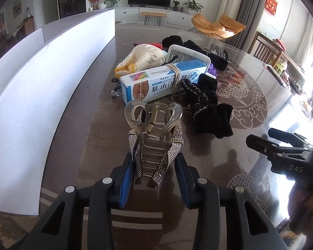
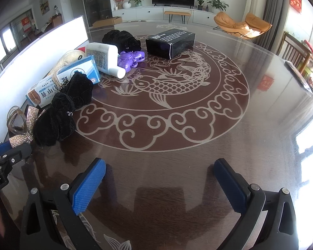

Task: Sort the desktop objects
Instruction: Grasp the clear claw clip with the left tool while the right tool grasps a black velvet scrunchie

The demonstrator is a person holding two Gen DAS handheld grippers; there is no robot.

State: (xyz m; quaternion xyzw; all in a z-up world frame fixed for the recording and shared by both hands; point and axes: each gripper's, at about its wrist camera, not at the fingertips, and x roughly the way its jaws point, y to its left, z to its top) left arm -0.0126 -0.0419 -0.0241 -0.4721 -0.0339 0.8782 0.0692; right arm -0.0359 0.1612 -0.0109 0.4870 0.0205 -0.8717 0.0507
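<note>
Left wrist view: the left gripper (image 1: 154,166) sits at the bottom centre, its 2 blue pads (image 1: 126,184) drawn in against the rhinestone bow of a clear hair claw clip (image 1: 154,129), which stands up in the middle of the frame. The pads appear to pinch the bow's sparkly tails and the clip's lower teeth. This clip looks light and rigid, smooth plastic with a metal spring at the top. I judge the glossy shell slippery and its thin teeth breakable, so a hold low on the body, across the bow, is safer than one on the curved handles. Behind it, upper centre, lie a blue-and-white carton (image 1: 162,81) and black velvet scrunchies (image 1: 208,108), soft and easy to squash. The right gripper (image 1: 281,145) shows at the right edge.

Right wrist view: the right gripper (image 2: 158,185) fills the bottom, fingers spread wide with nothing between them, over the bare table (image 2: 177,156). The clip (image 2: 20,123) is at the left edge, the left gripper (image 2: 9,153) just below it. A white bottle (image 2: 106,59), a purple toy (image 2: 131,60) and a black box (image 2: 170,41) sit upper centre.
</note>
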